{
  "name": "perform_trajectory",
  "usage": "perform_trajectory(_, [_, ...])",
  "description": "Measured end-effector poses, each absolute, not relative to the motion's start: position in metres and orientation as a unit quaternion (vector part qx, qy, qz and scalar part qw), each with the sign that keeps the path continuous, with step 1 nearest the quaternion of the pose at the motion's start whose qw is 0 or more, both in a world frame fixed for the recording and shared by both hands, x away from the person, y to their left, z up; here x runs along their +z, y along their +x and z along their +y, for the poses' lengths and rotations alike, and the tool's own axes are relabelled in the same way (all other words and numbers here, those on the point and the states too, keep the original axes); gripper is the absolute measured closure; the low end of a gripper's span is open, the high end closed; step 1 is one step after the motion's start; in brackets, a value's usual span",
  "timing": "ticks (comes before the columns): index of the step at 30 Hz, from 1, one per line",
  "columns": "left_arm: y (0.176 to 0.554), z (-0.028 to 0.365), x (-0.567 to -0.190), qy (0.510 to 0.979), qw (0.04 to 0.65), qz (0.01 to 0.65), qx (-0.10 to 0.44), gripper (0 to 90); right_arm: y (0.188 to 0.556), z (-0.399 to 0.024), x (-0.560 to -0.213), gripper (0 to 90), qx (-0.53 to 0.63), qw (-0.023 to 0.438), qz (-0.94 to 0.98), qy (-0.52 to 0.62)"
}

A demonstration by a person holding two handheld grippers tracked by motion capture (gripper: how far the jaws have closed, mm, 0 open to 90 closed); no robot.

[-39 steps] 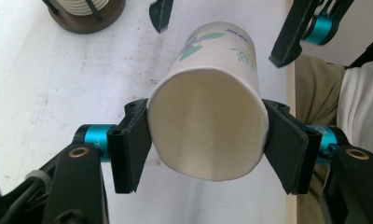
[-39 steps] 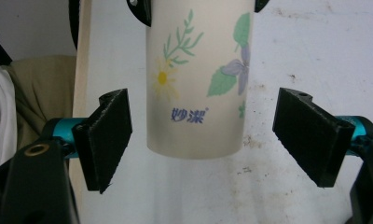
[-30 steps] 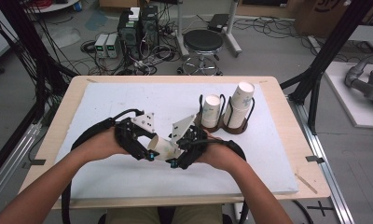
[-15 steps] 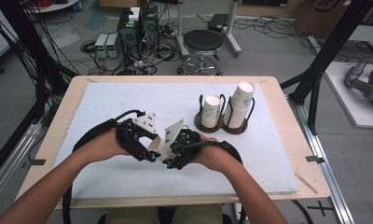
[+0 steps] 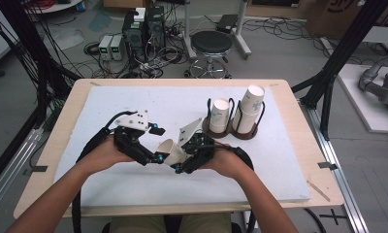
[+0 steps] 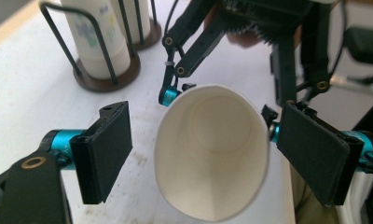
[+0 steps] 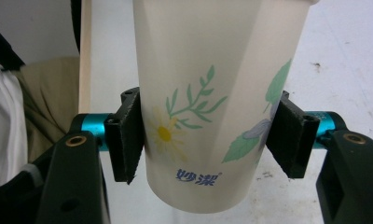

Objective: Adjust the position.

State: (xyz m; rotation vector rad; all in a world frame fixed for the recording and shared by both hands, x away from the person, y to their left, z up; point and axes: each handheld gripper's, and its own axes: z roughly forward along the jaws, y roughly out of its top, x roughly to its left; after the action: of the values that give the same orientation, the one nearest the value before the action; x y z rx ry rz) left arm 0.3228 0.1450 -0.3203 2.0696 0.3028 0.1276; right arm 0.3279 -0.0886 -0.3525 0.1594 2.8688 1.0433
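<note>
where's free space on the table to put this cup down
The white mat is bare along the near edge, between the forearms and the table's front. The far left stretch, behind the left gripper, is bare too, as is the right strip beside the cup holder. The middle is crowded: both grippers meet there, the right gripper clamping the paper cup.

The white mat [image 5: 134, 194] lies bare from seven through eleven o'clock of the two grippers, open for a hand to pass. At one o'clock, near the right gripper [image 5: 180, 167], the cup rack [image 5: 231, 131] with its stacked cups [image 5: 250, 109] blocks the way. Between the grippers a paper cup [image 5: 171, 151] fills the gap.
</note>
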Motion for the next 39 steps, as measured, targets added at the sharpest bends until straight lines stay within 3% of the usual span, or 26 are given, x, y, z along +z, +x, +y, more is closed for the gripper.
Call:
perform_trajectory(11, [0.316, 0.181, -0.34, 0.767, 0.606, 0.194, 0.082, 17.8, 0.328, -0.124, -0.363, 35.6, 0.405, 0.056, 0.907, 0.1])
perform_trajectory(25, [0.307, 0.204, -0.373, 0.732, 0.628, 0.228, 0.13, 17.7, 0.318, -0.162, -0.376, 35.0, 0.467, 0.113, 0.864, 0.147])
perform_trajectory(39, [0.302, 0.217, -0.396, 0.718, 0.63, 0.25, 0.159, 18.9, 0.306, -0.192, -0.393, 34.3, 0.52, 0.139, 0.822, 0.186])
